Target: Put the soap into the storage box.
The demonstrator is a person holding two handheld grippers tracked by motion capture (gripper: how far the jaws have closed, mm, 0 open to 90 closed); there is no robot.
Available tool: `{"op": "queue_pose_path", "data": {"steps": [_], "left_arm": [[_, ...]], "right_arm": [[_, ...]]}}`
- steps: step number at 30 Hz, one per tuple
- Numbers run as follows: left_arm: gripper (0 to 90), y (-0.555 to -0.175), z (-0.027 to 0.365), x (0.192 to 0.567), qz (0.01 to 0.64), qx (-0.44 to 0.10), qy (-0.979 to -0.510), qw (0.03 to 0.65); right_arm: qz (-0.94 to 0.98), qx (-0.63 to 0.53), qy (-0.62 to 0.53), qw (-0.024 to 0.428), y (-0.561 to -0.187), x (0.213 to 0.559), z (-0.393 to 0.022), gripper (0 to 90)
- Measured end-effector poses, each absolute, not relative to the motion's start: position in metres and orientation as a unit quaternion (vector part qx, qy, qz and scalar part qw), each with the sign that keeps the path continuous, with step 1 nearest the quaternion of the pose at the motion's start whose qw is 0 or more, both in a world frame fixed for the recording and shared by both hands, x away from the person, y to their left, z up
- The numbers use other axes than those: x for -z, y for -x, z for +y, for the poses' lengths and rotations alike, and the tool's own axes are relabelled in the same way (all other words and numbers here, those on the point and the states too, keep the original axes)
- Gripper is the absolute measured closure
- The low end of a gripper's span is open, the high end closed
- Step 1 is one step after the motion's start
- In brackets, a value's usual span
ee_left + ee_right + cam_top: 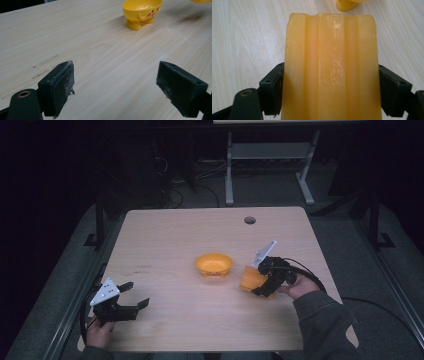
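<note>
Dim room, pale wood table (165, 235) | my right gripper (264, 281) clamps the ribbed orange plastic cup (331, 67) near the right edge, beside the yellow footed bowl (214, 264) | looks light, stiff, slick: I'd hold mid-wall across the ribs | left gripper (134, 296) agape, empty, front-left corner

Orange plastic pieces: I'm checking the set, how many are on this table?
2: an orange bowl standing mid-table, and an orange ridged cup held in the right gripper beside it.

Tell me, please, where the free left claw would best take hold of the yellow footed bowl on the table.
Across the rim of the yellow bowl, coming down from above: it stands upright on small feet, open side up. The left claw is open, empty and wide enough, I judge.
</note>
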State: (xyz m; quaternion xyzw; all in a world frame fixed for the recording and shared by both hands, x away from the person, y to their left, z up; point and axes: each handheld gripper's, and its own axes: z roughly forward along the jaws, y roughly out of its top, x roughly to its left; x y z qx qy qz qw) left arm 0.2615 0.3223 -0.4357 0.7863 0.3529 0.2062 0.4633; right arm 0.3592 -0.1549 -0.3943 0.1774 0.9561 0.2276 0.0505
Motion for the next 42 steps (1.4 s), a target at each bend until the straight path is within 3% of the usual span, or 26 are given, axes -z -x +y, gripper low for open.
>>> {"op": "queue_pose_path", "data": {"steps": [42], "left_arm": [[14.3, -0.262, 0.323, 0.436, 0.352, -0.207, -0.787, 0.463]], "right_arm": [[0.957, -0.244, -0.146, 0.053, -0.385, 0.374, -0.124, 20.7]]}}
